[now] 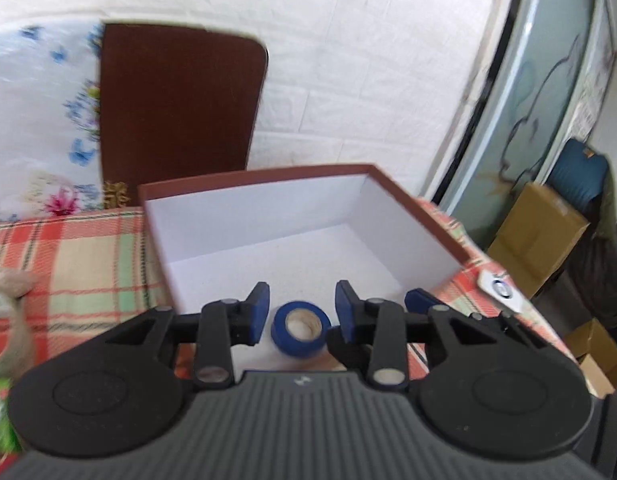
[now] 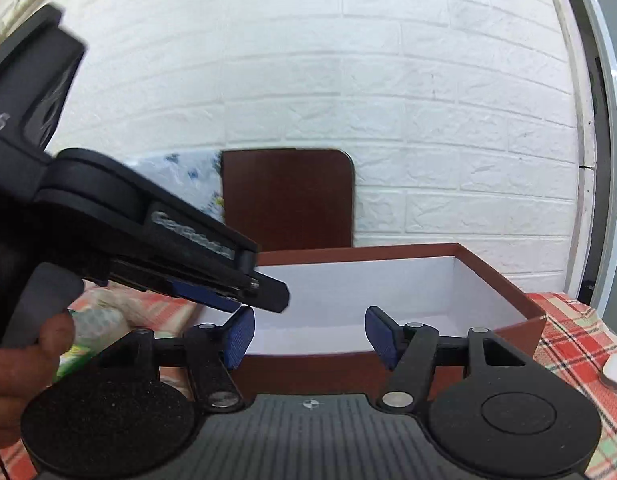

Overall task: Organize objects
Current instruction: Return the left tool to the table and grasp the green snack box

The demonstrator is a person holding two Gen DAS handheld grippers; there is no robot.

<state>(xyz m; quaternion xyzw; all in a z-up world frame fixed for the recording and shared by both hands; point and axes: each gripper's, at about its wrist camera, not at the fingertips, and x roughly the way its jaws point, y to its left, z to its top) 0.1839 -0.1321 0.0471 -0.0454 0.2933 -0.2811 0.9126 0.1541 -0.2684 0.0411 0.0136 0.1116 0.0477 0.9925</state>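
A brown box with a white inside (image 1: pixel 244 216) stands open on the plaid cloth; it also shows in the right wrist view (image 2: pixel 504 280). A blue tape roll (image 1: pixel 300 326) lies on the box floor near its front wall. My left gripper (image 1: pixel 300 314) is open, its blue pads either side of the roll without touching it. My right gripper (image 2: pixel 308 336) is open and empty, held in front of the box's near wall. The left gripper's body (image 2: pixel 156 248) reaches over the box's left rim in the right wrist view.
A dark brown board (image 1: pixel 176 100) leans on the white brick wall behind the box. A floral cloth (image 1: pixel 40 120) is at the left. A white tag (image 1: pixel 500 288) lies on the plaid cloth (image 1: pixel 80 264) right of the box. Cardboard boxes (image 1: pixel 536 240) stand at the right.
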